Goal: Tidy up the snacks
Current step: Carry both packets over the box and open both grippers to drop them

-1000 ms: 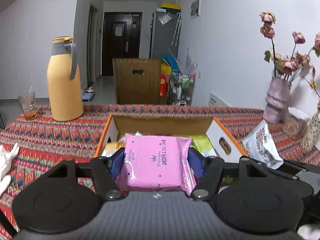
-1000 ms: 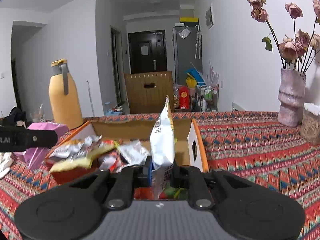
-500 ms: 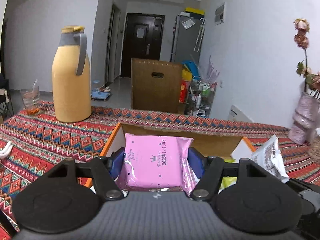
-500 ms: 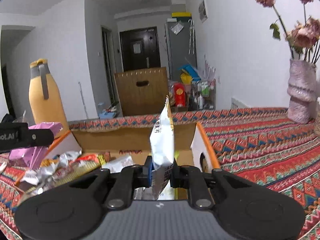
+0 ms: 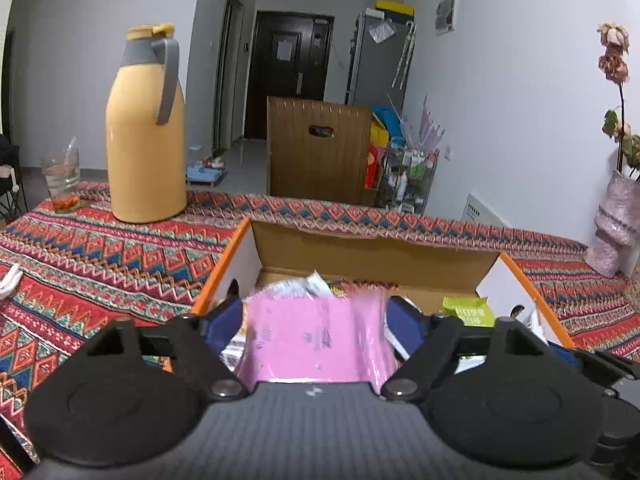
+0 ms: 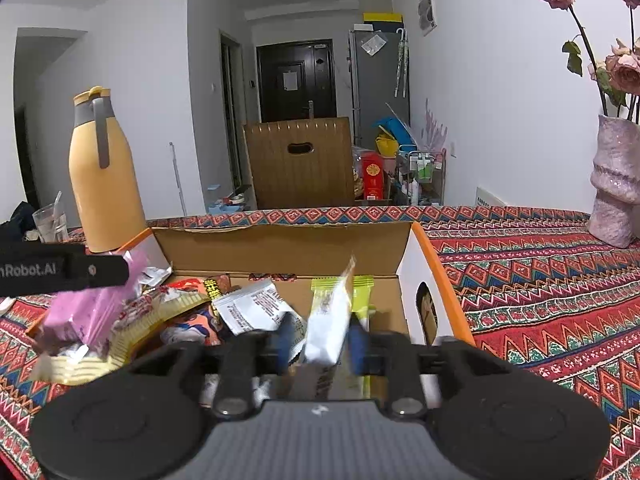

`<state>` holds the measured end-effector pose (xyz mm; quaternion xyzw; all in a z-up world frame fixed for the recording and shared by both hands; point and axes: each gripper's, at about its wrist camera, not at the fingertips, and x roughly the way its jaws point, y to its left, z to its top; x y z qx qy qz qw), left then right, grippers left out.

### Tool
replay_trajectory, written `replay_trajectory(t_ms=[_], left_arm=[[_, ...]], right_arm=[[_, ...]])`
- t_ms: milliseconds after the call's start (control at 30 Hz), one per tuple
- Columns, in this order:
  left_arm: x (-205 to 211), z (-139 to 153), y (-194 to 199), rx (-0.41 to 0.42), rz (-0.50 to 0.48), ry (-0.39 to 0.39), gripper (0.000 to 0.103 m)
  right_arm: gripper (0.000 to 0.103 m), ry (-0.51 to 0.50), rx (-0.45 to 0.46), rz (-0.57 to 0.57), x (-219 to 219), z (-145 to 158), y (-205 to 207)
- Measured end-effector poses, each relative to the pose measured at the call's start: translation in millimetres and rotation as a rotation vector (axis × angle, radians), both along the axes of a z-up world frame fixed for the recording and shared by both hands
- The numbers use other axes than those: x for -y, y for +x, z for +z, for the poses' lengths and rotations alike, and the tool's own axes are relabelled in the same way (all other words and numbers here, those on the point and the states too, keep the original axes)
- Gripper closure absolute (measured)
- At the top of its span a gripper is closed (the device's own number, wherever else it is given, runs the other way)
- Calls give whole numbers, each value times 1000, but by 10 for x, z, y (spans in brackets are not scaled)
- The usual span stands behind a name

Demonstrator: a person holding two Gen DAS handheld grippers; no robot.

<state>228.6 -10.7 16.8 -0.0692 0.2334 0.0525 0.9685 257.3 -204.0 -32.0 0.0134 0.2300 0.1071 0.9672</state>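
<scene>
A blurred pink snack packet (image 5: 312, 340) sits between the just-widening jaws of the left tongs (image 5: 316, 320), released above the open cardboard box (image 5: 376, 252) of snacks. Beside it, the right tongs (image 6: 320, 338), also just opening, have let go of a tilted white packet (image 6: 326, 330). The box rests on a patterned tabletop (image 6: 540, 280) near a yellow jug (image 5: 144, 128).

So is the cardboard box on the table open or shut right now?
Open. The cardboard box has no lid over it, and loose snack packets lie in plain view inside, including a green packet by its far wall.
</scene>
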Motion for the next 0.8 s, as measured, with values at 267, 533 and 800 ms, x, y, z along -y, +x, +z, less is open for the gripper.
replay_trajectory(t_ms=[267, 533, 800], left_arm=[[-7, 113, -155, 58, 29, -6, 0], [-3, 164, -227, 72, 30, -11, 0], [14, 297, -385, 104, 1, -34, 0]], right_arm=[[0, 27, 34, -10, 47, 113, -178], [0, 27, 39, -18, 41, 154, -209], [0, 46, 37, -24, 101, 211, -259]])
